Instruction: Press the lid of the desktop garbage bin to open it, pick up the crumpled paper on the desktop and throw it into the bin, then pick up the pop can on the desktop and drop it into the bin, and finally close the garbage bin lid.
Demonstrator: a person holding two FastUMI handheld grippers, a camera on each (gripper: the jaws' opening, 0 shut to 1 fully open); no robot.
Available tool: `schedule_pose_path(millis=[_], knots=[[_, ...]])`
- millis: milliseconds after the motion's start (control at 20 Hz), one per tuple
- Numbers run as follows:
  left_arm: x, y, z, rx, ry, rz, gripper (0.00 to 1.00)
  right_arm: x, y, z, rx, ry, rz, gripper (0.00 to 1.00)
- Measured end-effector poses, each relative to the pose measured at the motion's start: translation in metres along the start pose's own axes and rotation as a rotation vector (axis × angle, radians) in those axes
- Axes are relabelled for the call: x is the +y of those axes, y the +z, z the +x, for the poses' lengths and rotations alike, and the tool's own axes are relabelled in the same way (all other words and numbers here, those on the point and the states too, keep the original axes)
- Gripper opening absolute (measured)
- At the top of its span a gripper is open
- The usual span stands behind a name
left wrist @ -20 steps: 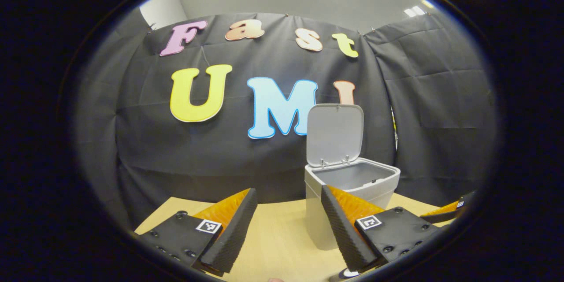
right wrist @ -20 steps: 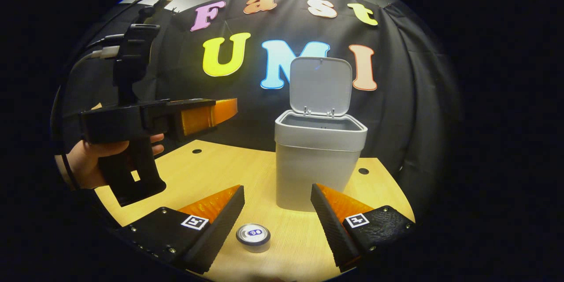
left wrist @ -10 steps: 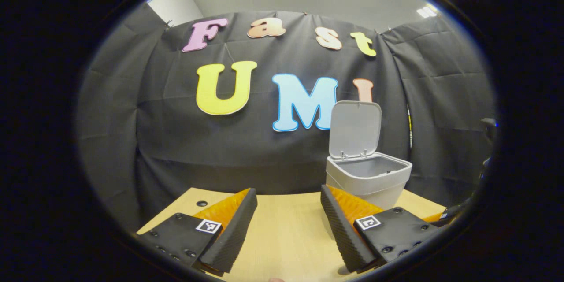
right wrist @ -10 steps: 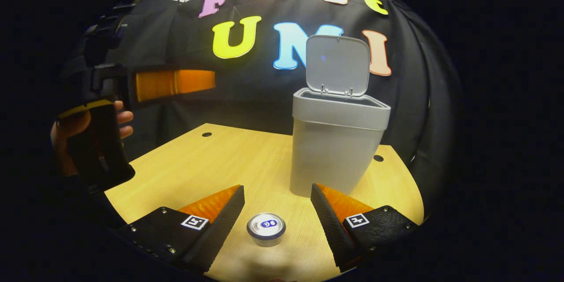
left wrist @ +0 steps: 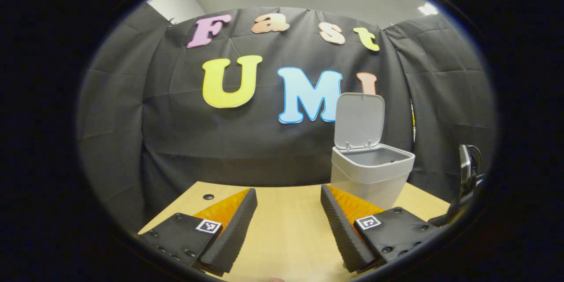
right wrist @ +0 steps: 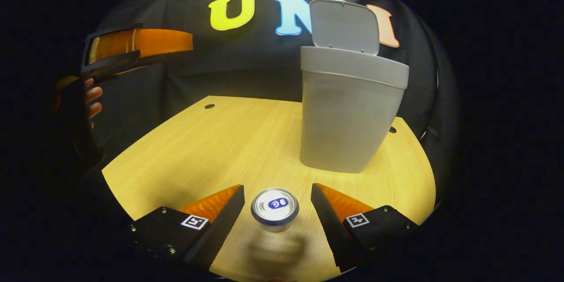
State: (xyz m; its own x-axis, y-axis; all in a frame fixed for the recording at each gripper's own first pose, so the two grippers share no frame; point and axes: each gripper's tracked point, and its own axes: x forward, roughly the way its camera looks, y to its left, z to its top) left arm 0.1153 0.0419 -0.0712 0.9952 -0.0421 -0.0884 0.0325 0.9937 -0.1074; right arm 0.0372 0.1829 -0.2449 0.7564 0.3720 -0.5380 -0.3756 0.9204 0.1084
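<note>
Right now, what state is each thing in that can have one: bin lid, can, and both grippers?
Grey plastic desktop bin: upright on the wooden table.
Grey hinged bin lid: raised, open.
Silver pop can: upright on the table, between the right gripper's fingers, not gripped.
Right gripper: open, fingers either side of the can.
Left gripper: open, holding nothing.
</note>
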Motion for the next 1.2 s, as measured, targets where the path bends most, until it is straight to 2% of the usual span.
schedule_pose_path(millis=[350, 400, 550, 650, 750, 800, 950, 1000, 1200], knots=[[0.0, -0.007, 0.001, 0.02, -0.006, -0.022, 0.95, 0.001, -0.036, 0.023, 0.114, 0.014, 0.036, 0.97], [0.0, -0.008, 0.001, 0.021, -0.007, -0.021, 1.0, 0.001, -0.039, 0.024, 0.123, 0.013, 0.039, 0.98], [-0.001, -0.01, 0.001, 0.027, -0.006, -0.011, 1.0, 0.001, -0.042, 0.026, 0.133, 0.013, 0.04, 0.98], [0.001, -0.012, 0.0, 0.032, -0.004, -0.013, 1.0, -0.002, -0.04, 0.025, 0.131, 0.0, 0.034, 0.86], [0.002, -0.013, -0.001, 0.035, -0.003, -0.019, 1.0, -0.002, -0.041, 0.025, 0.13, -0.004, 0.03, 0.87], [0.002, -0.013, 0.0, 0.036, -0.002, -0.018, 0.85, -0.001, -0.043, 0.026, 0.131, -0.005, 0.03, 0.85], [0.002, -0.014, -0.001, 0.036, -0.002, -0.008, 0.85, -0.001, -0.041, 0.025, 0.129, -0.007, 0.03, 0.85], [0.002, -0.014, -0.001, 0.035, -0.002, -0.005, 0.95, -0.001, -0.04, 0.023, 0.126, -0.008, 0.03, 0.85], [0.002, -0.016, -0.002, 0.038, -0.006, -0.01, 0.95, -0.006, -0.018, 0.011, 0.071, -0.018, 0.037, 0.84]])
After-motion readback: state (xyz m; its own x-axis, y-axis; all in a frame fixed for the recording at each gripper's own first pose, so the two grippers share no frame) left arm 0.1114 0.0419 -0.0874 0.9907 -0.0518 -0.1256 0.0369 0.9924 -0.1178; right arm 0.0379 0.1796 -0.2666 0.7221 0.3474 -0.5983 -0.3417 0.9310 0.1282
